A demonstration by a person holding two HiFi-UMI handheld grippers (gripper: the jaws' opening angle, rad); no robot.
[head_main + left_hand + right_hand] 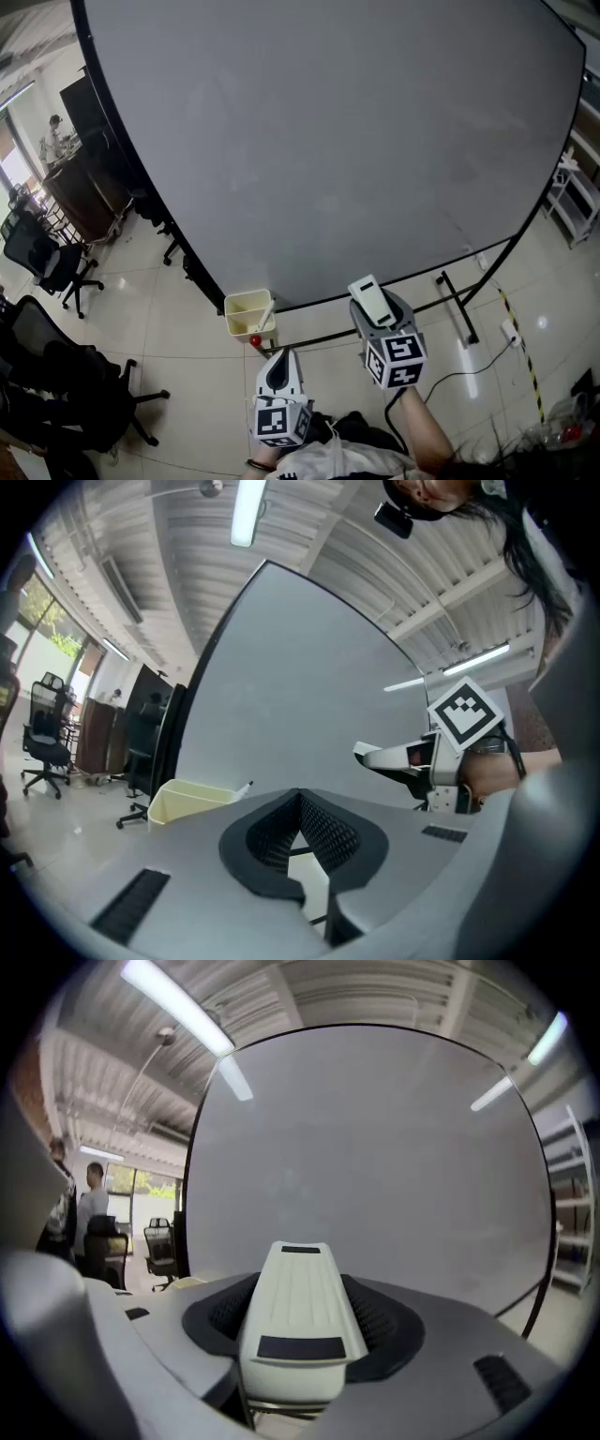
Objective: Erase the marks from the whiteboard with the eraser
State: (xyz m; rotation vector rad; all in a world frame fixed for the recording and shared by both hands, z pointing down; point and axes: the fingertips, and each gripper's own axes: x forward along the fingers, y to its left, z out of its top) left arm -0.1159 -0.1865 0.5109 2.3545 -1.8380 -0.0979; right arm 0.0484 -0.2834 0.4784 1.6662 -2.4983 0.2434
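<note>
Right tongs [379, 309] pinch the eraser [298, 1316], a smooth cream plastic wedge with ribbed top and dark end strips, pointing at the broad matte grey whiteboard [328, 141]. Left tongs [300, 799], with black ridged pads [328, 832] pressed together, sit lower, beside them.

Three cameras, one large grey whiteboard [328, 141].
The head view looks steeply down onto the board, the pale tiled floor [187, 394], the left tongs [278, 367] and the right tongs [375, 302]. Each gripper view rides just behind its own tongs, facing up at the board; the left gripper view also catches the right tongs and their white plastic eraser [375, 756] side-on.
</note>
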